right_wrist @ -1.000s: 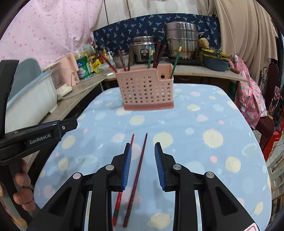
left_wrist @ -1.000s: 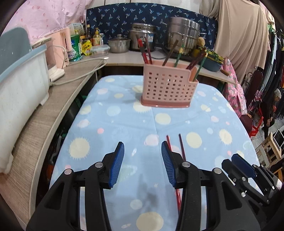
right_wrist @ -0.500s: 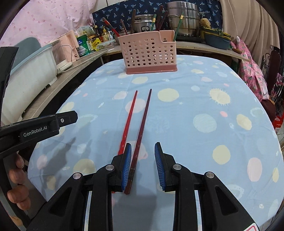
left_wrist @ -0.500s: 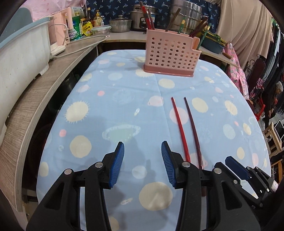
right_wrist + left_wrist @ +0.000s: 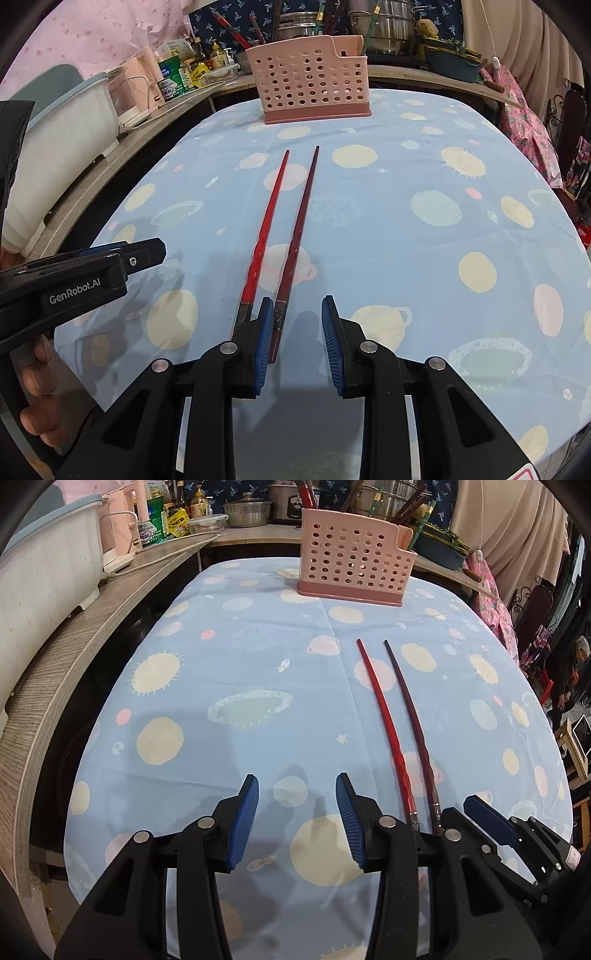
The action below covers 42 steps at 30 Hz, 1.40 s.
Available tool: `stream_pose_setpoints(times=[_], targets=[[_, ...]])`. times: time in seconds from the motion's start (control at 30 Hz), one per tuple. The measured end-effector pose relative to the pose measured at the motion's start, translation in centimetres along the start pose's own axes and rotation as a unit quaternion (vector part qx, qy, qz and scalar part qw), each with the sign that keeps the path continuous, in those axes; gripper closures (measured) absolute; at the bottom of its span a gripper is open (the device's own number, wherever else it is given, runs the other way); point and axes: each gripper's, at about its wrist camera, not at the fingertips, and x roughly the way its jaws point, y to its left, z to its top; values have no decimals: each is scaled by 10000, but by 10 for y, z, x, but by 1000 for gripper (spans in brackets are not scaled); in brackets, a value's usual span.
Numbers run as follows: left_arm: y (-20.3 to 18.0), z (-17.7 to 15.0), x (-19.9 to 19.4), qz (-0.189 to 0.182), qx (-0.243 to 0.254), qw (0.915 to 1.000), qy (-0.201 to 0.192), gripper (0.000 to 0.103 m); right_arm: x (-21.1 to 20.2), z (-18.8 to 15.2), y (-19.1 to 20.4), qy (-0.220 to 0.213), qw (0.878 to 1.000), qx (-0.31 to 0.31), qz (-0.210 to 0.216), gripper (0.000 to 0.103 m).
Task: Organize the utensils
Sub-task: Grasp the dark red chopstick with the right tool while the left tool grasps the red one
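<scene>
Moved: both grippers backed off toward the near edge, so the pink perforated plastic utensil basket (image 5: 309,77) looks farther now.
Chopsticks: bright red chopstick (image 5: 266,226) and dark maroon chopstick (image 5: 297,229) lie side by side on the blue planet-print tablecloth (image 5: 424,236).
Right gripper (image 5: 296,345): jaws apart, straddling the maroon stick's near end.
Left gripper (image 5: 296,823): spread wide, holding nothing, left of both sticks.

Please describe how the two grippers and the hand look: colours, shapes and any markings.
Both grippers, left and right, are black plastic with ribbed blue pads and silver pivot screws. The left one bears white "GenRobot.AI" lettering. A bare hand holds it; no sleeve shows.

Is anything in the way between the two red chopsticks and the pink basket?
Nothing visible. Only bare blue planet-print tablecloth lies between the bright red chopstick, the dark red chopstick and the pink perforated plastic basket.
</scene>
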Motion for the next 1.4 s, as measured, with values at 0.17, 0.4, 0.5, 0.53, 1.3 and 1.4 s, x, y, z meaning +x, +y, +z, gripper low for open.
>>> stream_pose_setpoints(times=[0.17, 0.4, 0.5, 0.53, 1.3, 1.4], targets=[[0, -3, 1, 4, 20, 10000, 34, 61, 4, -3, 6, 58, 10000, -48, 25, 76], [1, -7, 4, 2, 22, 9999, 112, 61, 8, -6, 8, 94, 9999, -126, -3, 76], [0, -9, 5, -4, 35, 9999, 140, 61, 8, -6, 9, 82, 9998, -168, -43, 78], [-1, -9, 5, -5, 42, 9999, 143, 61, 8, -6, 9, 76, 9998, -183, -54, 79], [-38, -19, 5, -253, 330, 9990, 157, 37, -8, -19, -30, -14, 9992, 250, -297, 96], [-48, -21, 8, -329, 413, 9984, 205, 37, -12, -21, -36, -12, 9989, 328, -323, 96]])
